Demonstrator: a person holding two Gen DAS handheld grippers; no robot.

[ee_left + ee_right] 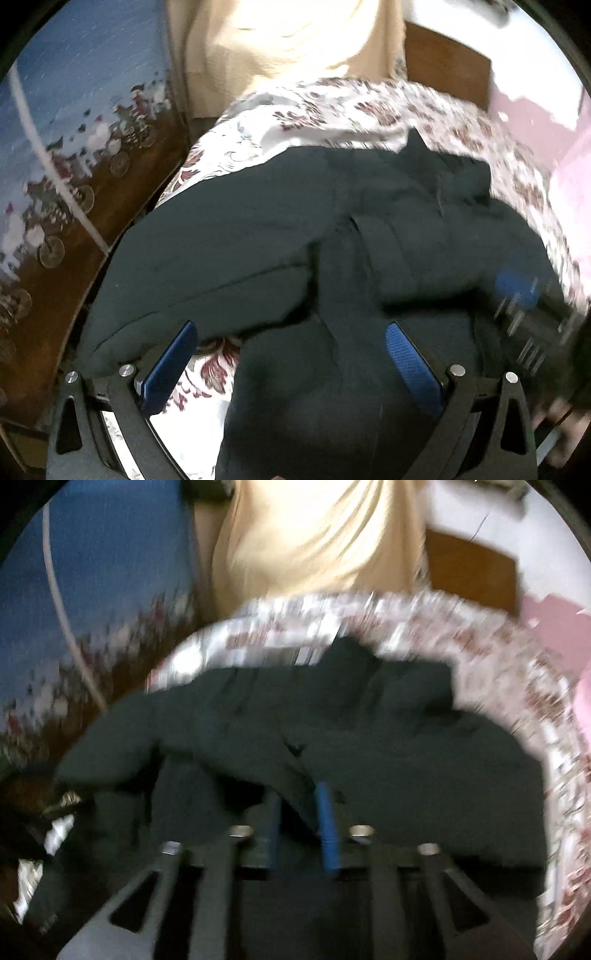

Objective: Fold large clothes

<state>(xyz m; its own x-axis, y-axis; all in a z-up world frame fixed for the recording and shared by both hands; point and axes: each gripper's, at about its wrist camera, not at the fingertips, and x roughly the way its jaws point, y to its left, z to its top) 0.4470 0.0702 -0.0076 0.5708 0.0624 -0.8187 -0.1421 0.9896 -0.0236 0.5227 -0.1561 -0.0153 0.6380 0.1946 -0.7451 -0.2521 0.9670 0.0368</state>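
Note:
A large dark green garment (pixel 280 236) lies crumpled on a floral bedspread (pixel 332 110). My left gripper (pixel 291 332) is open just above it, blue fingers spread wide, with a fold of the garment between them but not gripped. The other gripper shows blurred at the right edge of the left wrist view (pixel 524 295). In the right wrist view, which is motion-blurred, my right gripper (pixel 299 794) is shut on a fold of the dark garment (pixel 369 746), which rises between the two blue fingers.
The bed carries a floral cover (pixel 480 657). A cream curtain (pixel 280 40) hangs behind it. A brown and blue patterned panel (pixel 74 166) stands at the left. A wooden headboard (pixel 447 70) and pink cloth (pixel 569 177) lie at the right.

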